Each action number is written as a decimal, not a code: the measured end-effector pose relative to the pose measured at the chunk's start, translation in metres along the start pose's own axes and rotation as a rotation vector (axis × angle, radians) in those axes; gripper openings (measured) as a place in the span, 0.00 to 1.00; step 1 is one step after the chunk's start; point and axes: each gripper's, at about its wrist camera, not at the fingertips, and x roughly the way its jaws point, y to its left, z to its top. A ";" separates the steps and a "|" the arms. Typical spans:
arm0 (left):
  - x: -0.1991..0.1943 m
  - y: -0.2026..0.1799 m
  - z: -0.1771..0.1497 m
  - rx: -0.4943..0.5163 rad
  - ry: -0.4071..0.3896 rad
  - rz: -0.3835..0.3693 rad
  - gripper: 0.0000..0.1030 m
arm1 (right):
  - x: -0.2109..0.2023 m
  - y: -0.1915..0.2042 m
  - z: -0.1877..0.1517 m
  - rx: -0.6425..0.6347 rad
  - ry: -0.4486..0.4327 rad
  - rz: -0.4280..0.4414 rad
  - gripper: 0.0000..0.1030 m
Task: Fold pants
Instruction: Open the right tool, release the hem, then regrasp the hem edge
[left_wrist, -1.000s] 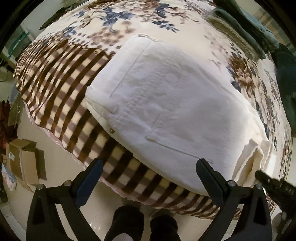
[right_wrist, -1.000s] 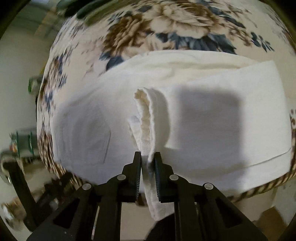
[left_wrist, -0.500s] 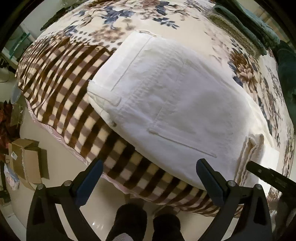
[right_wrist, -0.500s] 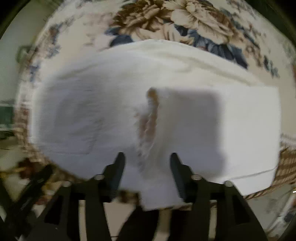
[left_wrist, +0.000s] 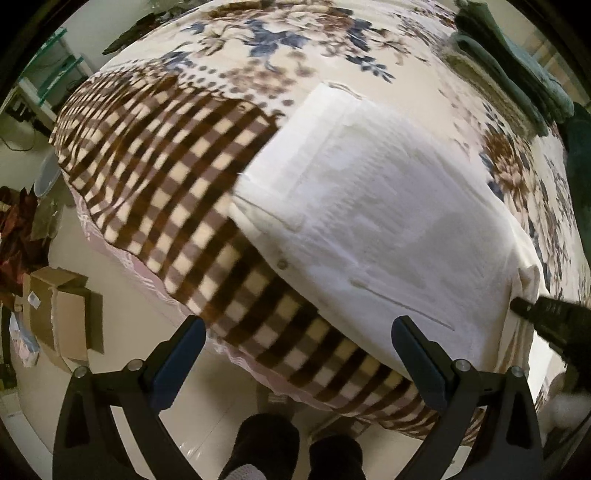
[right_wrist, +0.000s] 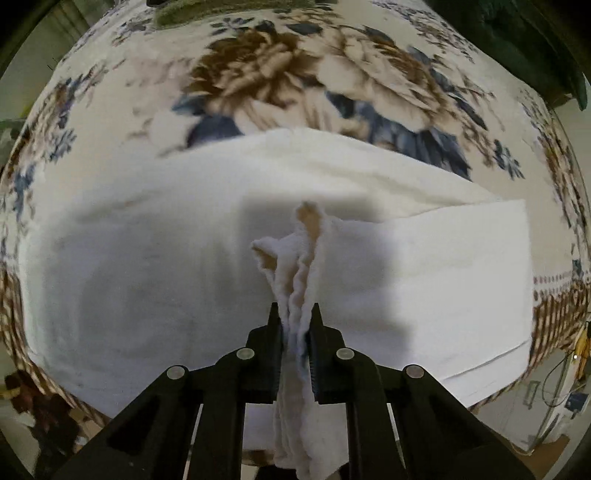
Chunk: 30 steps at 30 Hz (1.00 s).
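Two grippers work the white pants (left_wrist: 369, 206) on the floral blanket (left_wrist: 303, 44). Our right gripper (right_wrist: 297, 325) has just re-closed, clamping the frayed hems (right_wrist: 295, 266) again; our left gripper (left_wrist: 299, 347) hovers wide apart, empty. Fold can proceed.

White pants (left_wrist: 373, 218) folded on the bed.
They lie flat near the edge, back pocket and button up; one bunched, frayed hem (right_wrist: 299, 280) stands raised at the middle.
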 end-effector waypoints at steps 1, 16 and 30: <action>0.000 0.001 0.001 -0.002 -0.002 0.002 1.00 | 0.005 0.015 0.006 0.009 -0.001 0.006 0.13; 0.004 0.027 0.010 -0.074 -0.002 0.012 1.00 | -0.019 -0.004 0.003 0.166 0.034 0.387 0.69; 0.029 0.054 0.023 -0.308 0.011 -0.161 1.00 | 0.033 0.059 -0.033 -0.119 0.063 -0.051 0.15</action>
